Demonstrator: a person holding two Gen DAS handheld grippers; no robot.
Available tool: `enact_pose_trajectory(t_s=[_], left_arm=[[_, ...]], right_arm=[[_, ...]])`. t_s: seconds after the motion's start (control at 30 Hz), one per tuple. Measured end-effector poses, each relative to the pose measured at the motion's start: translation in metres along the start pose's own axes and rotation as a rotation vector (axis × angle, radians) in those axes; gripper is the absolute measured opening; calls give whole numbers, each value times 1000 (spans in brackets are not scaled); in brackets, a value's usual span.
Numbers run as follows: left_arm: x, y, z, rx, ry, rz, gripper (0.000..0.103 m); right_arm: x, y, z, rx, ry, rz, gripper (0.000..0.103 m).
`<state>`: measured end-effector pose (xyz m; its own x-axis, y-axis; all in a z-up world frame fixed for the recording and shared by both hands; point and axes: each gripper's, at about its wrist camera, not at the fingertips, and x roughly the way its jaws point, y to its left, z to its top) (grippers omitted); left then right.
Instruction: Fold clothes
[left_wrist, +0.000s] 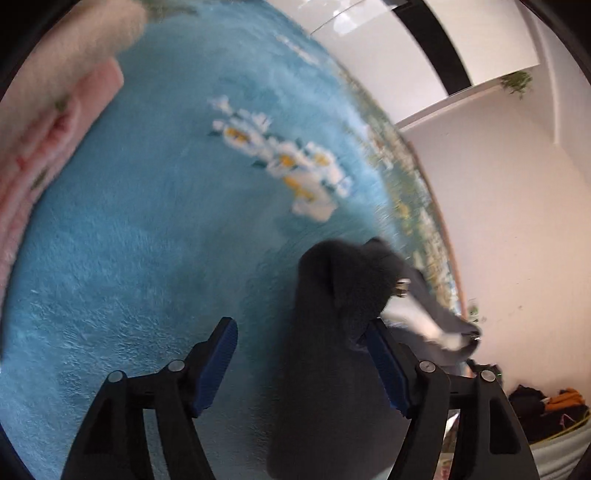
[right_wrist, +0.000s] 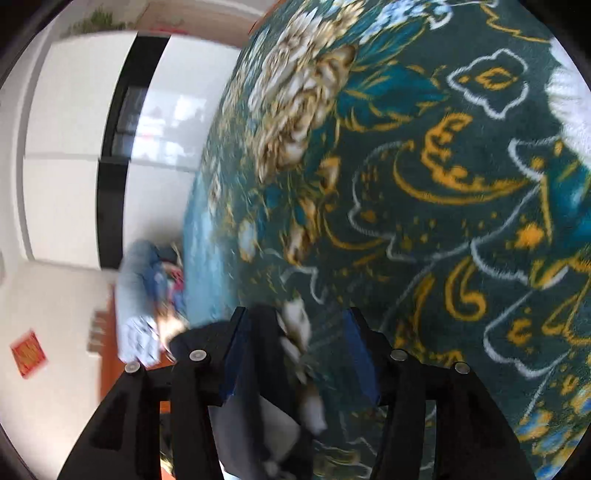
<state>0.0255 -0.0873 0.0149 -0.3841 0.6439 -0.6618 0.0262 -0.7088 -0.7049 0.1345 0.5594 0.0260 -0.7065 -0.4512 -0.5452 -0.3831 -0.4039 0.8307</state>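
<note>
In the left wrist view a fluffy sky-blue blanket with a white-and-yellow flower print (left_wrist: 155, 236) fills the surface, its dark patterned border running along the 2 o'clock side against a white wall and glossy white cabinet with black stripes (left_wrist: 436, 44). A folded pink-and-cream fleece blanket (left_wrist: 55, 110) lies at 10 o'clock, and a pile of dark and orange clothes (left_wrist: 554, 406) sits on the floor at 4 o'clock. The left gripper (left_wrist: 301, 362) stands wide open; the dark grey garment with a white inner band and metal snaps (left_wrist: 332, 332) lies between its fingers, brushing the right pad but not pinched. In the right wrist view a dark green blanket with gold scrolls and cream flowers (right_wrist: 424, 184) covers the surface, with the white cabinet at 9 o'clock and a blurred heap of blue clothes (right_wrist: 144, 295) at 8 o'clock. The right gripper (right_wrist: 295, 354) is partly open, dark garment cloth hanging loose between its fingers.
</note>
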Motion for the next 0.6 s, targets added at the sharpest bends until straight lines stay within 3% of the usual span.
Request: enact_pose_trajectory(t_s=[0.07,0.2,0.3,0.43,0.5,0.6], left_arm=[[12,0,6,-1,-16,-13,75],[32,-14,17,62,-24,76,75],[28,-22,28,65,-36,37,75],[18,-25,40,18,-67,-75,75],[18,-25,38,25,-64,-69,75],[28,-14,26,17,7,-34,75]], right_arm=[[16,13,-10,-79,58,-5,55],[58,65,-26,-315,104,-107,55],[81,82,-23,-355,94,-129,55],[103,90,-10,-298,93,-110,55],[106,84,-1,-242,74,-111,55],[100,72,0,-182,70,-61,55]])
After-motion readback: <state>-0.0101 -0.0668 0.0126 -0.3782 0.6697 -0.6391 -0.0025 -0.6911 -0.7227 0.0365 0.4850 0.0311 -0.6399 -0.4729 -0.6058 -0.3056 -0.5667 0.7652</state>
